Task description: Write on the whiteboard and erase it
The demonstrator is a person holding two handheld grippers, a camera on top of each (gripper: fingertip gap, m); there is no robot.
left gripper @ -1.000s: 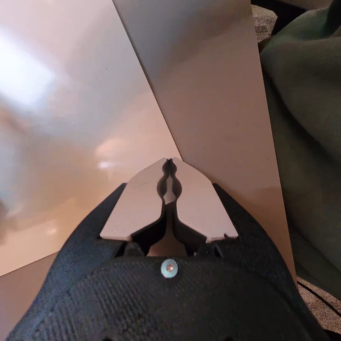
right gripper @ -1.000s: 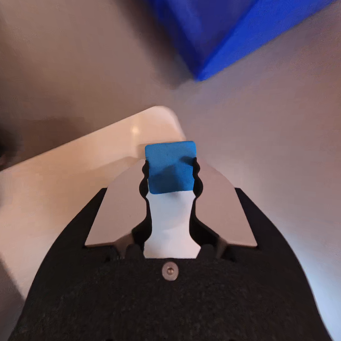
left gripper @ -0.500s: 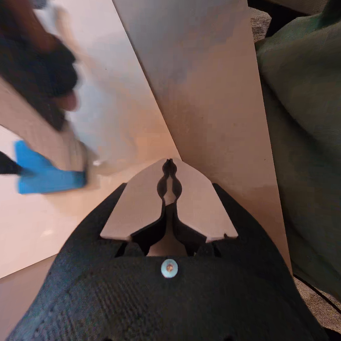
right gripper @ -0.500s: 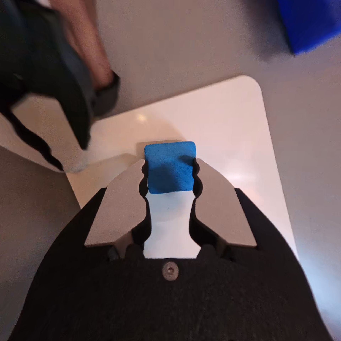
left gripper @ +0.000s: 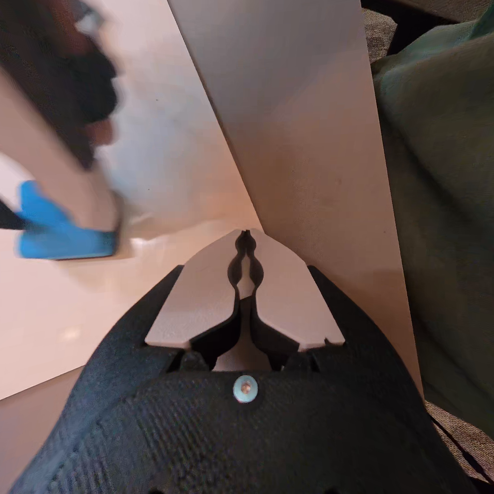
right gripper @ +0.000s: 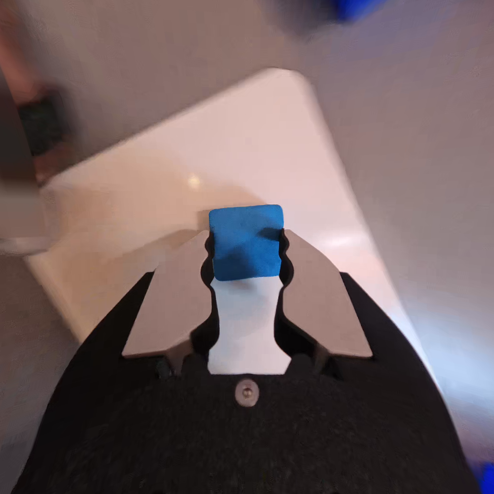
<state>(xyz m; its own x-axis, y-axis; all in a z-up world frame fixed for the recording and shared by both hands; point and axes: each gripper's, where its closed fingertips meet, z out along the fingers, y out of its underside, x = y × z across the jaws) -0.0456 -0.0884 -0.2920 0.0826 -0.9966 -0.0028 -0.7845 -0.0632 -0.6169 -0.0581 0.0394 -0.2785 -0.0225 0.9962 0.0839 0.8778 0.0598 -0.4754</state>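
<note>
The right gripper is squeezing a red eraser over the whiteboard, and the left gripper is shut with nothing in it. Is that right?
Almost. The eraser is blue, not red, as the right wrist view shows. The rest holds: the right gripper is squeezing it over the whiteboard, and the left gripper is shut with nothing in it.

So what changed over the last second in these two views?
The right tool, shut on the blue eraser, swept onto the whiteboard and came into the left view from the left, blurred with motion; a second ago it was not there. In its own view the whiteboard's corner has shifted. The left tool stayed shut at the whiteboard's edge.
</note>
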